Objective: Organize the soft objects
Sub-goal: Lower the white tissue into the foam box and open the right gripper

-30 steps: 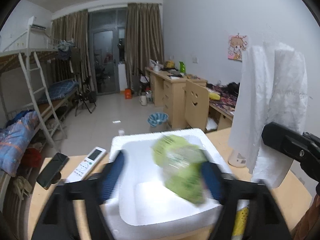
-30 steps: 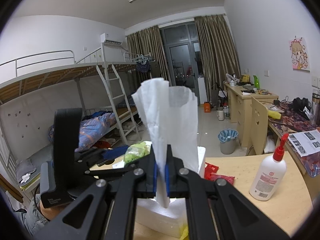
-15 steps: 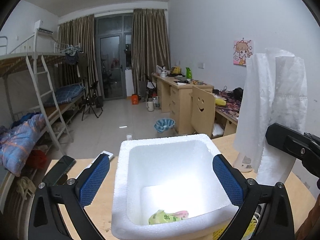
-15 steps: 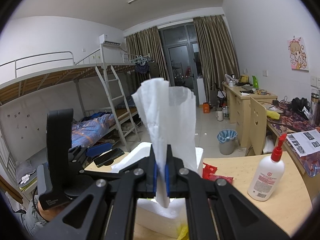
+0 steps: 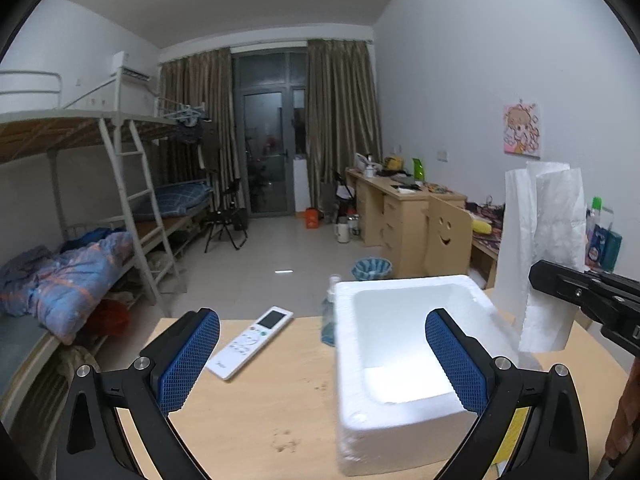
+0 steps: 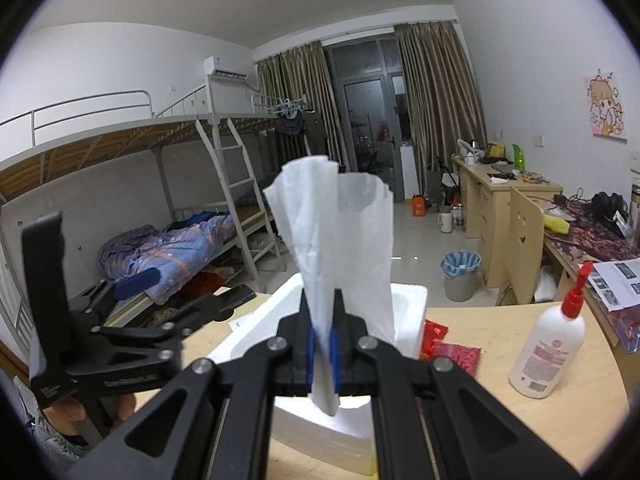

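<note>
A white foam box [image 5: 404, 356] sits on the wooden table; it also shows in the right wrist view [image 6: 408, 304]. My left gripper [image 5: 322, 360] is open and empty, above the box's left rim. My right gripper [image 6: 322, 346] is shut on a white tissue sheet [image 6: 340, 236] that stands upright above the box; the sheet also shows in the left wrist view [image 5: 540, 252] at the right. The box's contents are hidden from both views.
A white remote [image 5: 250, 344] and a small blue bottle [image 5: 328, 320] lie left of the box. A white pump bottle [image 6: 552, 340] and red packets [image 6: 448, 346] are at the right. A dark phone [image 6: 236, 294] lies at the table's far left edge.
The green packet dropped from my left gripper into the foam box. My left gripper then rose and shifted left, so the packet is out of sight. The right gripper stayed still with the tissue.
</note>
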Tool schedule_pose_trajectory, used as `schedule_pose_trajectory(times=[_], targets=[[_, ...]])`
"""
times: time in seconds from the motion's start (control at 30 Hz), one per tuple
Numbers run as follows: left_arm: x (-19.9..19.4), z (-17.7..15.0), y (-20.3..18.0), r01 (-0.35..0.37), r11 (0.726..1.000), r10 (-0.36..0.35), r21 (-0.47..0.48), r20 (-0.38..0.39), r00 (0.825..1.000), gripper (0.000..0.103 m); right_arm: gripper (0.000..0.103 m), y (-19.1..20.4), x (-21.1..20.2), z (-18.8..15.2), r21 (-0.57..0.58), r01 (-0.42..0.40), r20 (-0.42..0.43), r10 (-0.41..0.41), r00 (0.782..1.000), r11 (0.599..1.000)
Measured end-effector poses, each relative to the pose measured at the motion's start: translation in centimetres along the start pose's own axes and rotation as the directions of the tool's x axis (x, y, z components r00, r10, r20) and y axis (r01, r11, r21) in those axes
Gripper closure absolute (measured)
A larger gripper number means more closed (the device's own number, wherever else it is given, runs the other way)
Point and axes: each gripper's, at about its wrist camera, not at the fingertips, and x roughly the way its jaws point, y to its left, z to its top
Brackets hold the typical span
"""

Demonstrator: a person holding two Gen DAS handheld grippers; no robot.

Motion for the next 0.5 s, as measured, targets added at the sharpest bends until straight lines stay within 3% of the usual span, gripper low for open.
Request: schedule_pose_trajectory(times=[0.3, 0.5], targets=[[-0.9, -2.1, 4.0, -0.023, 0.997, 0.026, -0.073, 0.037, 0.999, 0.000, 0.094, 0.9, 1.6, -0.1, -0.010, 0.004, -0.025, -0.005, 1.000, 1.000], [0.1, -3.0, 4.7, -0.011, 0.998, 0.011, -0.066, 0.005, 1.000, 0.000, 0.094, 0.9, 2.8, -0.4, -0.005, 0.011, -0.046, -0.011, 0.999, 1.000]])
